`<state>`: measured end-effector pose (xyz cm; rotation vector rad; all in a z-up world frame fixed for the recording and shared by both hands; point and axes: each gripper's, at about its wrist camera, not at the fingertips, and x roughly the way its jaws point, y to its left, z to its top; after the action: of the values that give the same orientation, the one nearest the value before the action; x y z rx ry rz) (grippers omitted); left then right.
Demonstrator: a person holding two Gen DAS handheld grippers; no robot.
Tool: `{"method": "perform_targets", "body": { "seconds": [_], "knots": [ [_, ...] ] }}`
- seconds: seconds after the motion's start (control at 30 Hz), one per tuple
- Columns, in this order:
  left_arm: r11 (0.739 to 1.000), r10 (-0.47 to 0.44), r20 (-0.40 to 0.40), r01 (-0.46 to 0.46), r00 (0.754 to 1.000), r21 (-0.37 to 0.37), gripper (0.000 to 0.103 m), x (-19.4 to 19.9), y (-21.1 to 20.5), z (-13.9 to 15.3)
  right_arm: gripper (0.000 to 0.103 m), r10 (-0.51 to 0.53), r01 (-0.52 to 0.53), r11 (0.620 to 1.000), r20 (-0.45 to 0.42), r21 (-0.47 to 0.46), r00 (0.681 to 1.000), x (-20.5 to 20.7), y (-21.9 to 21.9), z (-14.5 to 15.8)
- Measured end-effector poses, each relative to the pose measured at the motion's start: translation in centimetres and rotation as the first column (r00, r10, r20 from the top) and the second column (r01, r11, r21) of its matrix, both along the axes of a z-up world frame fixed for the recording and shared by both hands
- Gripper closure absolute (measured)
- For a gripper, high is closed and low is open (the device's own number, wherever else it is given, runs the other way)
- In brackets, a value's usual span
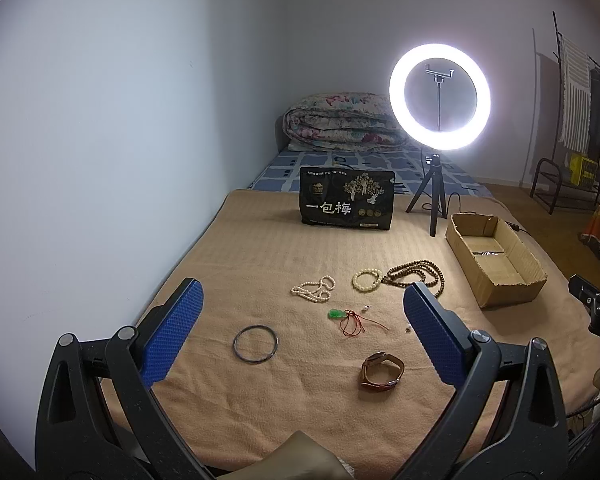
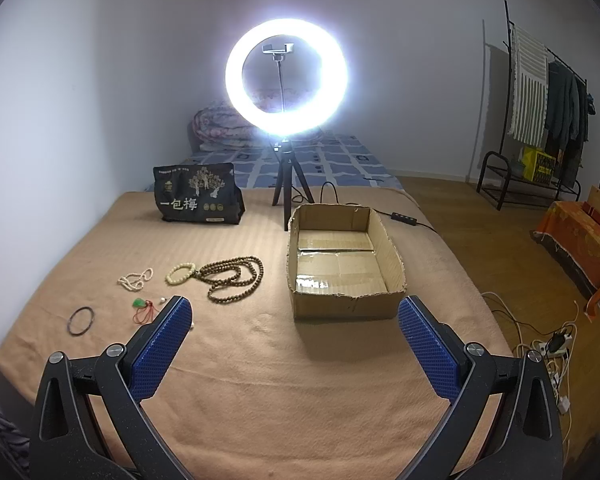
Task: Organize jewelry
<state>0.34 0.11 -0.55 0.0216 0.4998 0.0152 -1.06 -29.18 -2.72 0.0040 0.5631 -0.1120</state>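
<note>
Both left gripper (image 1: 302, 312) and right gripper (image 2: 294, 322) stood apart, empty. Brown wooden bead necklace (image 2: 232, 278), at ten o'clock from open cardboard box (image 2: 396, 264), judged limp, light; pinch bunched strands.

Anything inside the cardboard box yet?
No jewelry. The box shows only its bare taped floor. The near wall hides a strip of floor just behind it.

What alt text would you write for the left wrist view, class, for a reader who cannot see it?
An open left claw hovers over a tan blanket strewn with jewelry: a dark bangle, a brown leather watch, a green pendant and bead strands. An open cardboard box and lit ring light stand beyond.
</note>
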Motion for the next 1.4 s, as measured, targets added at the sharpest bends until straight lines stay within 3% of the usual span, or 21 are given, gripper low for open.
{"method": "perform_targets", "body": {
  "seconds": [1.4],
  "knots": [
    [1.000,0.010,-0.028,-0.009,1.000,0.002,0.001,0.75,0.04,-0.56,0.001,0.027,-0.027,1.000,-0.011,0.003,1.000,0.53,0.84,-0.71]
  ]
}}
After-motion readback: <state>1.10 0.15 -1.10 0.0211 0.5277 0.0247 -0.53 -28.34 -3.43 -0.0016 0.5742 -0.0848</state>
